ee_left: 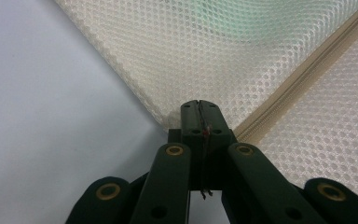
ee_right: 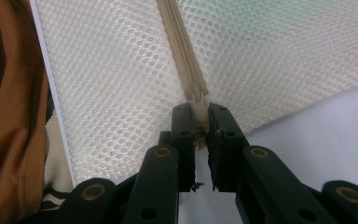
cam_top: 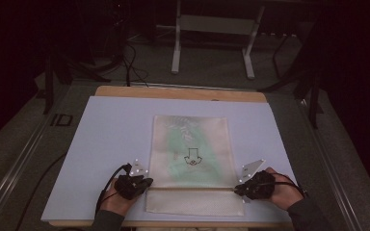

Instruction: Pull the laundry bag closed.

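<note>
Mesh zipper bag [cam_top: 191, 154], cream, flat on pale mat [cam_top: 111, 139]; green item with small dark arrow-like print showed through the netting. Beige zipper [cam_top: 192, 188] ran across bag near its near end, a strip of mesh below it toward the person.

Left gripper [cam_top: 144, 184] at bag's left edge, at zipper's end. In left gripper view, jaws pressed fully together on the corner of the mesh [ee_left: 261, 60] beside the zipper tape [ee_left: 303, 79]; thin seam between the pads, fabric edge pinched there.

Right gripper [cam_top: 238, 189] at bag's right edge, at zipper's other end. In right gripper view, jaws closed on the beige zipper end [ee_right: 199, 116], tape caught between the pads, mesh [ee_right: 116, 79] spreading away either side of zipper [ee_right: 182, 42].

Hands behind both grippers, dark sleeves from near edge. Grey plates stood atop each gripper. Mat lay on wooden table [cam_top: 173, 93], its bare edge beyond bag's far end. Brown clothing [ee_right: 9, 116] at left of right gripper view.
</note>
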`<state>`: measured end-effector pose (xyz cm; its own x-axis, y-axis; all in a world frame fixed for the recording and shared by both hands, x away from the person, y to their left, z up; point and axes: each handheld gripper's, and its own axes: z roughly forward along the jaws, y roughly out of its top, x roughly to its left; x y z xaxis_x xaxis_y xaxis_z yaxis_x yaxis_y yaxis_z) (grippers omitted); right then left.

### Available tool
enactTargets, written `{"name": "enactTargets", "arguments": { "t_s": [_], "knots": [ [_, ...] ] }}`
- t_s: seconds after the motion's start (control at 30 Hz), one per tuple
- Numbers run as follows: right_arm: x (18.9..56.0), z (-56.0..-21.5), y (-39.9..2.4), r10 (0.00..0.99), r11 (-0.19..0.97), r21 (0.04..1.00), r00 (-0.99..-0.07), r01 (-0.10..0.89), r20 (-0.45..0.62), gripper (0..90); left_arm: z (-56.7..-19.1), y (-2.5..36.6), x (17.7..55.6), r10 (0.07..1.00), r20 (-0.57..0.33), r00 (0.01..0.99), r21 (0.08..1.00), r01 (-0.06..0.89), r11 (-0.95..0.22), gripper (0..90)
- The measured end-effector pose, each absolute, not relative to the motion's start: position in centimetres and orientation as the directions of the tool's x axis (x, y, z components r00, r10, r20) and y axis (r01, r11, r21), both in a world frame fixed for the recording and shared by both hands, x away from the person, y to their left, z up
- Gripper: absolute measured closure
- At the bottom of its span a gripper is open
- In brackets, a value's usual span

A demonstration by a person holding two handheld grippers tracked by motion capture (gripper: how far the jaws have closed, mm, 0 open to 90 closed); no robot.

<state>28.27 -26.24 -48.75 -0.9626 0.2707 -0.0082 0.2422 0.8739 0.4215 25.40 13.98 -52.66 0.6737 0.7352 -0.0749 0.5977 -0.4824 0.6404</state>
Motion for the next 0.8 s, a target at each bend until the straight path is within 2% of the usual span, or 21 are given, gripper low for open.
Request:
{"name": "enactTargets", "arguments": {
  "t_s": [0.23,0.33,0.47,0.8],
  "knots": [
    [28.06,-49.3,-26.22,0.285,0.868,0.421,-0.959,0.263,0.012,81.1,-52.77,14.15,25.33,0.74,-0.089,0.667,0.65,0.602,-0.464,88.9],
    [28.01,-49.3,-26.42,0.298,0.869,0.412,-0.955,0.274,0.006,76.3,-52.77,14.13,25.32,0.738,-0.093,0.668,0.652,0.602,-0.462,87.5],
    [27.98,-49.01,-26.84,0.317,0.845,0.45,-0.948,0.29,0.016,70.8,-52.8,14.2,25.29,0.739,-0.105,0.666,0.655,0.605,-0.452,85.1],
    [28.15,-48.5,-27.06,0.349,0.805,0.503,-0.937,0.315,0.028,63.0,-52.91,14.49,25.32,0.731,-0.127,0.67,0.675,0.598,-0.431,80.9]
  ]
}}
